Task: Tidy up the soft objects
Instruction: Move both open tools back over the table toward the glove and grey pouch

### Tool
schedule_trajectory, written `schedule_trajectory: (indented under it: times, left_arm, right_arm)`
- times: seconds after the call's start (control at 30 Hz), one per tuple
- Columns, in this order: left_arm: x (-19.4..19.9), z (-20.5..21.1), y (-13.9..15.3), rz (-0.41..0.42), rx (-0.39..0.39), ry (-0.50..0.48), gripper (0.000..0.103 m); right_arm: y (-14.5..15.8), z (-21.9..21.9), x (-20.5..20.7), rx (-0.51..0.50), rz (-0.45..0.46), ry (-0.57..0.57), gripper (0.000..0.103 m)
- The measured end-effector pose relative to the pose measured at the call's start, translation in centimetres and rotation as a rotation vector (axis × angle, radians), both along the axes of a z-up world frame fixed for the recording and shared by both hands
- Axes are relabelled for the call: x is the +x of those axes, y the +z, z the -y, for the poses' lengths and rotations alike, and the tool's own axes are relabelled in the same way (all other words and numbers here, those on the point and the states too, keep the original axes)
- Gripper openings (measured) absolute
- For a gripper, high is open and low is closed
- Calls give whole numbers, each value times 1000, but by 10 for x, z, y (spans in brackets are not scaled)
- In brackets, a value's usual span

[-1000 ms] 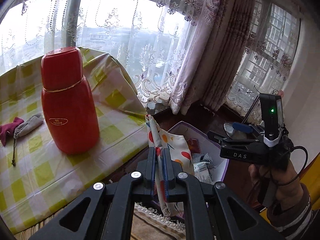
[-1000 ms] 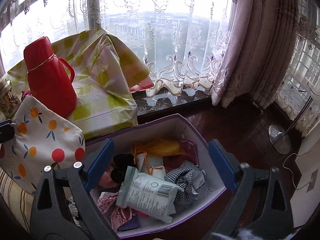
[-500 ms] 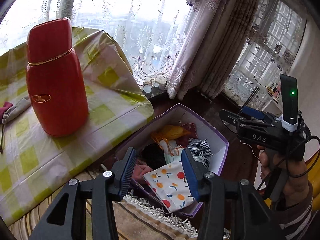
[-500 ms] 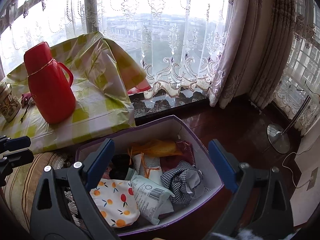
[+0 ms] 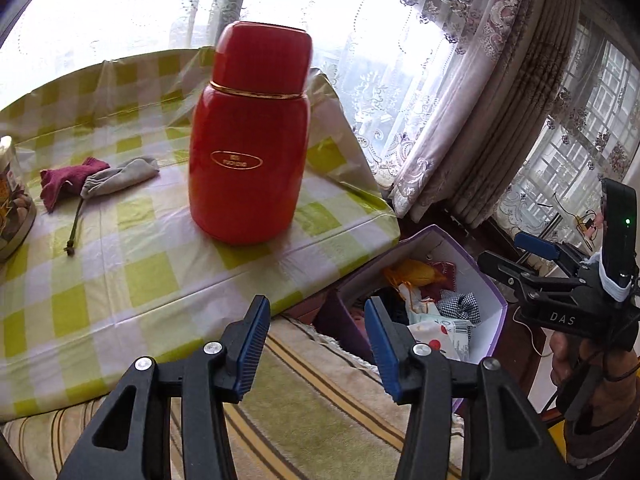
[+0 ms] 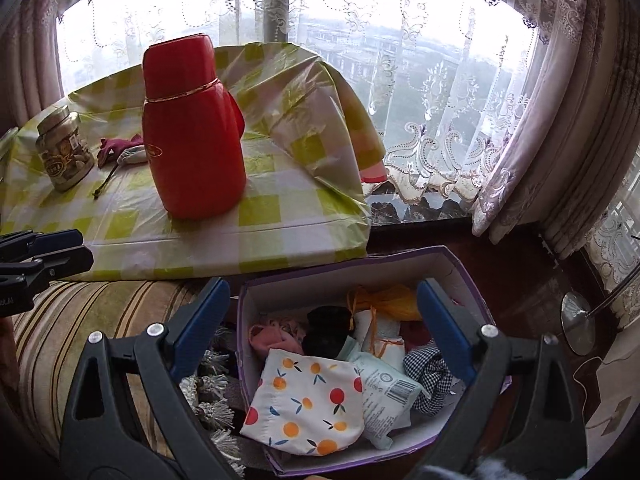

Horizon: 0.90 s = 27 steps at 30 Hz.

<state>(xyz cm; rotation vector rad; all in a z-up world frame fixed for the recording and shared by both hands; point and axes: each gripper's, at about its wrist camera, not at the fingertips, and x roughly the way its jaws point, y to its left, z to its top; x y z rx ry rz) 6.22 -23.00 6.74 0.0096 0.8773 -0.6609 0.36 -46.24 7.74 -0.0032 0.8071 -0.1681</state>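
A: L gripper (image 5: pixel 314 344)?
B: Jaws spread, nothing between them. They sprang apart within the last second and have since held that width. It hangs over the striped rug (image 5: pixel 320 412), just off the near edge of the table (image 5: pixel 120 280).

A: R gripper (image 6: pixel 320 328)?
B: Jaws wide apart, empty, poised above the purple box (image 6: pixel 400 264). The L gripper's tips show at the left frame edge in the R view.

A: Where's the fruit-print pouch (image 6: pixel 308 400)?
B: Inside the box, at the near-left corner, lying flat on top of the other cloth items. A white packet (image 6: pixel 384 396) overlaps its right edge; a checked cloth (image 6: pixel 430 372) sits further right, an orange bundle (image 6: pixel 384 300) toward the far wall.

A: Edges, room to move?
B: The box stands on the floor beside the table's corner, with the overhanging green-check cloth close to its far-left rim. The box top is open. On the table: a red flask (image 5: pixel 250 136) upright near the corner, a maroon sock (image 5: pixel 66 182) and grey pouch (image 5: pixel 120 176) touching each other left of it, a jar (image 6: pixel 64 152) further left. Bare cloth lies between flask and near edge.
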Motion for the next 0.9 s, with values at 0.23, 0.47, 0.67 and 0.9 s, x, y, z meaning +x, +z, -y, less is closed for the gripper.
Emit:
schedule_trajectory:
  times: [0.23,0.47,0.67,0.9]
  left_arm:
    - [17,-57,-3,-4,-3,137,51]
    - [27,-99,-6,3,9,224,52]
    - [39,-123,-11,0,19,268,53]
    - [64,-152,-12,6,43,317,53]
  right_arm:
    - [-5,-61,14,-22,-29,126,96]
    - [-11,-104,27,-35,-55,206,96]
    - [-12,-127,46,-32,-73,256,96]
    - [-14,-163,76,-26,-78,336,96]
